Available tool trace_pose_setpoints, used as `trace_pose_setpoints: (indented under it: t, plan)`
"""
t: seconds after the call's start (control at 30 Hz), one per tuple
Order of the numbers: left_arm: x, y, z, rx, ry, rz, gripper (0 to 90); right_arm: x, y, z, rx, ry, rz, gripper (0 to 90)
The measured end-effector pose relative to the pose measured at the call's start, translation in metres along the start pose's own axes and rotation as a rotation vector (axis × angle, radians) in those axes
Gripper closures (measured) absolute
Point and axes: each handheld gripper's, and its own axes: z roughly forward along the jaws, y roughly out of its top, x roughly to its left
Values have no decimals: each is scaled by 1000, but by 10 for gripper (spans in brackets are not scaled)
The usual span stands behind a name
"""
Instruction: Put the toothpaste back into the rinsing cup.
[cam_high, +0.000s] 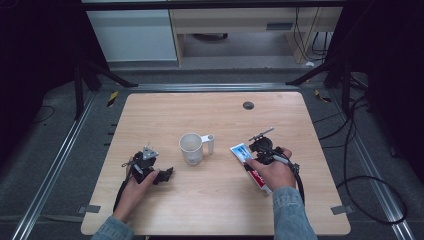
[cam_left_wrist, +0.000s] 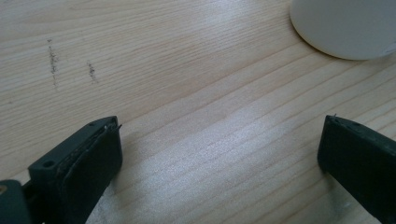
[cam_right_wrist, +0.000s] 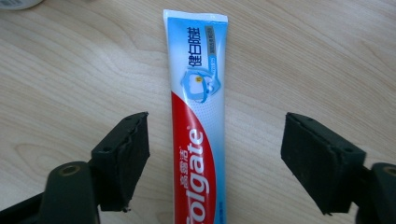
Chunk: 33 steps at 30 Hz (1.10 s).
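Nothing's grabbed yet, so it looks like early days. Right gripper (cam_right_wrist: 215, 149) is spread wide over the toothpaste (cam_right_wrist: 198, 116), a flat glossy tube lying just right of the mug (cam_high: 192, 148). Left gripper (cam_left_wrist: 219, 154) is spread too, empty, left of that smooth white mug on the woodgrain bench (cam_high: 210, 210).

Mug (cam_high: 191, 148) sits mid-table (cam_high: 215, 107), toothpaste tube (cam_high: 248, 165) lying just right of it under the right gripper (cam_high: 255, 150), left gripper (cam_high: 167, 174) resting near-left of the mug.
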Motion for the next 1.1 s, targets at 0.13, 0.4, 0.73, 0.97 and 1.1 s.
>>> trace_pose_setpoints:
  t: [0.13,0.4,0.73,0.97,1.1]
  plan:
    - [0,-1,0,-3,-3,2,0,-2,4,11,9,-5,-2,275]
    - [0,0,0,-3,-2,0,0,2,15,23,16,15,-30,297]
    - [-1,0,0,-3,0,-1,0,6,23,31,51,39,-50,388]
    - [-2,0,0,-2,1,-3,0,3,27,35,88,46,-30,347]
    - [-2,0,0,-3,0,-4,0,4,30,38,94,52,-40,318]
